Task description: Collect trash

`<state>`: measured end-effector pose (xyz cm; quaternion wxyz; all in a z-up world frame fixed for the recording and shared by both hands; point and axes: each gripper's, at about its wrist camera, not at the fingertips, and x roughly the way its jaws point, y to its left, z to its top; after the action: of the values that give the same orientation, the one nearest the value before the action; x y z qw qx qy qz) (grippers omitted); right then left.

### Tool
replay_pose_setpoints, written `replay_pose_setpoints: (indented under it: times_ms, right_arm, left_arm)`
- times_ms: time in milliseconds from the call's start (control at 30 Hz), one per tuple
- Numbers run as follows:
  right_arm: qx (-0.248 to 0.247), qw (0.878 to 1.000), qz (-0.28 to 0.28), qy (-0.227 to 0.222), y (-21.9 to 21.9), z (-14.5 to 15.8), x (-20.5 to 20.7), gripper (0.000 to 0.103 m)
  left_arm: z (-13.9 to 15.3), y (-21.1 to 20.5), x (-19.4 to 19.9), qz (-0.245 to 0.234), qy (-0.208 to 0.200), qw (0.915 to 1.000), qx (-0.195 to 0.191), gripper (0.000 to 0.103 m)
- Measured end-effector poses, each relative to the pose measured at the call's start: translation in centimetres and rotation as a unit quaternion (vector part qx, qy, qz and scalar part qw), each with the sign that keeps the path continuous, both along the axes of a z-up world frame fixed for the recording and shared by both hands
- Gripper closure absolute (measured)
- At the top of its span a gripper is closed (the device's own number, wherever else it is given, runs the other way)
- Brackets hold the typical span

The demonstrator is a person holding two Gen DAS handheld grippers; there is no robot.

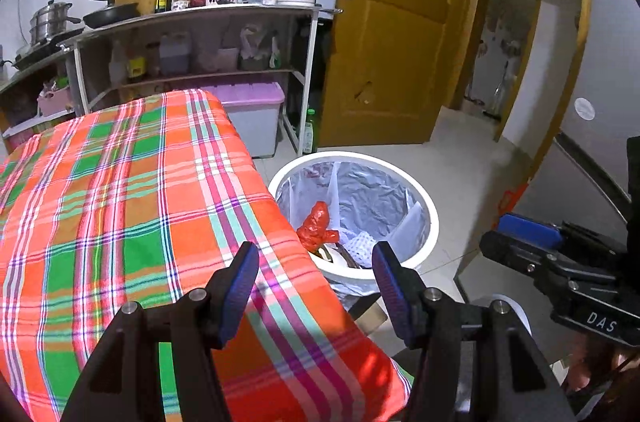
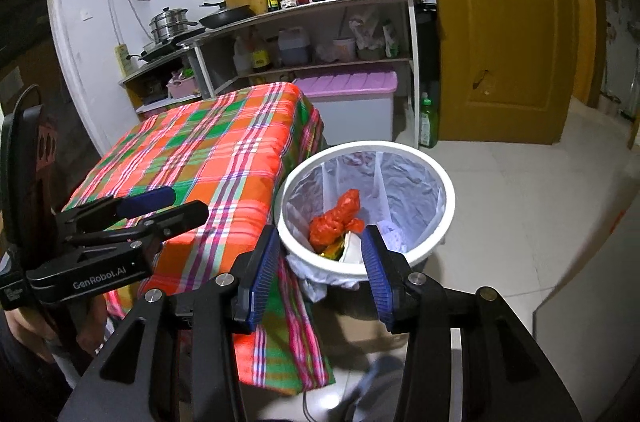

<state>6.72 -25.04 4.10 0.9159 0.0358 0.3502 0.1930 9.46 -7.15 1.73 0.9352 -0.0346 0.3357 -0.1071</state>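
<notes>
Trash sits in the white bin [image 2: 448, 206] on the floor, just off the bench's right edge: a crumpled red plastic bag [image 2: 338, 218] on top, white paper or netting [image 2: 390, 234] beside it, a scrap of yellow-green wrapper under the red; rest too jumbled to name. Clear liner [image 2: 404, 182] folded over the rim, so the bin takes loose drops without fuss

Bench [image 1: 120, 182] under an orange-green plaid cloth; its visible top carries no trash. Cloth hangs down the near right corner, close by the bin rim; whether they touch I cannot tell

Left tongs [image 1: 316, 286] spread, nothing between the pads, held over the bench's near right corner and angled down toward the bin. Right tongs [image 2: 320, 270] also spread and empty, aimed at the bin's near rim. Judgement: both empty with the rubbish in the bin suggests the collecting is largely done, or a fresh piece must be sought outside these views

Room to move: open tiled floor [image 2: 540, 202] right of the bin and toward the wooden door [image 2: 500, 42]. Tight spots are the gap between bench edge and bin, and the shelf unit [image 2: 320, 34] with purple-lidded box [image 2: 352, 90] beyond the bench's far edge. The two tongs ride close side by side; a crossing sweep could knock them together
</notes>
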Motion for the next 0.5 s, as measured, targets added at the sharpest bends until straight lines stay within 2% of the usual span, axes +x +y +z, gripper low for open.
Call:
replay_pose_setpoints:
  times_ms: [500]
  right_arm:
    - [-0.007, 1.0, 0.004, -0.015, 0.1, 0.5, -3.1, 0.059]
  left_arm:
    - [0.5, -1.0, -4.9, -0.012, -0.022, 0.9997, 0.007, 0.045]
